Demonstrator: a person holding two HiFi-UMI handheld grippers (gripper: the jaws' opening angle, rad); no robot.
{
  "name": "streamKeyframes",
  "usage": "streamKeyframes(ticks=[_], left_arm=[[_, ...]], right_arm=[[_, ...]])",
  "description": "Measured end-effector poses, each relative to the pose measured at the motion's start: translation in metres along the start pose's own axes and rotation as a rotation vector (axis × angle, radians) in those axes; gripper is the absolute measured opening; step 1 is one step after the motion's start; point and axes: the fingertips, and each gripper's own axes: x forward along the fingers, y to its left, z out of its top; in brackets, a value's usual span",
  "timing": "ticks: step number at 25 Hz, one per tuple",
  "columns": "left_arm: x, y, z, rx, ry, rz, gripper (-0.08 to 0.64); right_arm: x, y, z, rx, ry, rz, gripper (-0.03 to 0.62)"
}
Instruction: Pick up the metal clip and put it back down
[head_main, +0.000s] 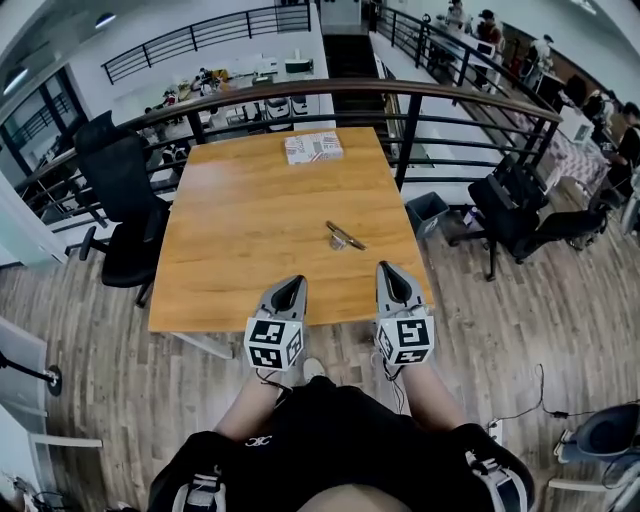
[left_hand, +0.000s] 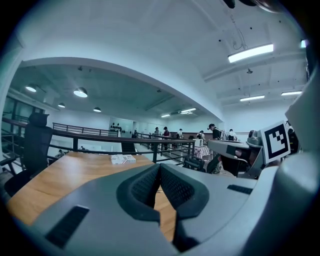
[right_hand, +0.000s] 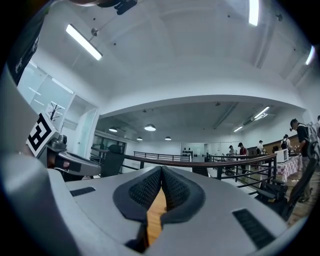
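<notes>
I hold the left gripper (head_main: 289, 287) and right gripper (head_main: 393, 272) side by side at the table's (head_main: 240, 230) near edge, both clenched on nothing, with the metal clip (head_main: 345, 236) lying just ahead.

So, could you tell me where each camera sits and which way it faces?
Head view: on the person's head, looking down at the square wooden table and small metal clip; left gripper, right gripper, torso show.
Left gripper view: on that gripper, facing across the table along its shut jaws; right gripper's marker cube shows.
Right gripper view: on that gripper, tilted towards the ceiling, jaws shut.
Shared: head and left gripper views show the white printed box.
</notes>
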Motion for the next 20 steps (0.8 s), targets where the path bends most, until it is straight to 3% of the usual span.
streamKeyframes(ticks=[13,20], left_arm=[[0.144,0.141,0.033,-0.043,0.015,-0.036,0.017],[0.198,0.182,0.036,-0.041,0.036,-0.042,0.017]], right_arm=[[0.198,-0.02,-0.009,-0.035,0.047,-0.025,0.018],[0.255,-0.039,-0.016,-0.032,0.039,-0.064,0.018]])
